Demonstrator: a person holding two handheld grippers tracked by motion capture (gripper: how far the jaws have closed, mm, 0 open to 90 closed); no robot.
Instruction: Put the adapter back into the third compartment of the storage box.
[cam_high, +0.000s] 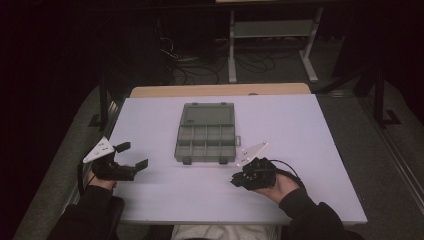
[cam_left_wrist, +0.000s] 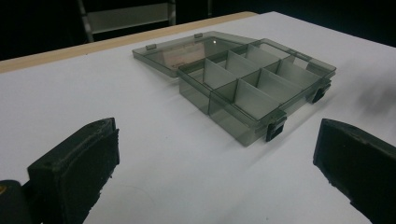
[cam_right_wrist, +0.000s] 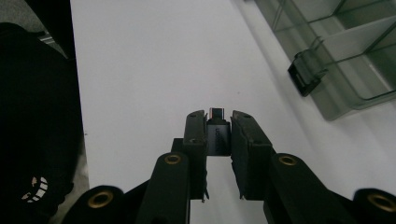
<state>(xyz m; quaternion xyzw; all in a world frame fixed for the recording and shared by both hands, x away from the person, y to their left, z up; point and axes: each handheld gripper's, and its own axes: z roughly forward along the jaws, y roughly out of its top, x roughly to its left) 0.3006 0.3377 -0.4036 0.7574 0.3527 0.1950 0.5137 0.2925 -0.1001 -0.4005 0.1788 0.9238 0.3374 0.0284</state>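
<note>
High view: white table (cam_high: 300, 130) in dark room.

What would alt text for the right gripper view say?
Two black jaws of the right gripper clamp a small dark adapter above a white table. An open, clear compartment box sits at the upper right.

Overhead plus two close gripper-mounted views

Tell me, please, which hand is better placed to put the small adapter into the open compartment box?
The right: its gripper already clamps the small adapter in its jaws, beside the open compartment box. The left gripper stands open with nothing in it, off to the box's other side.
</note>
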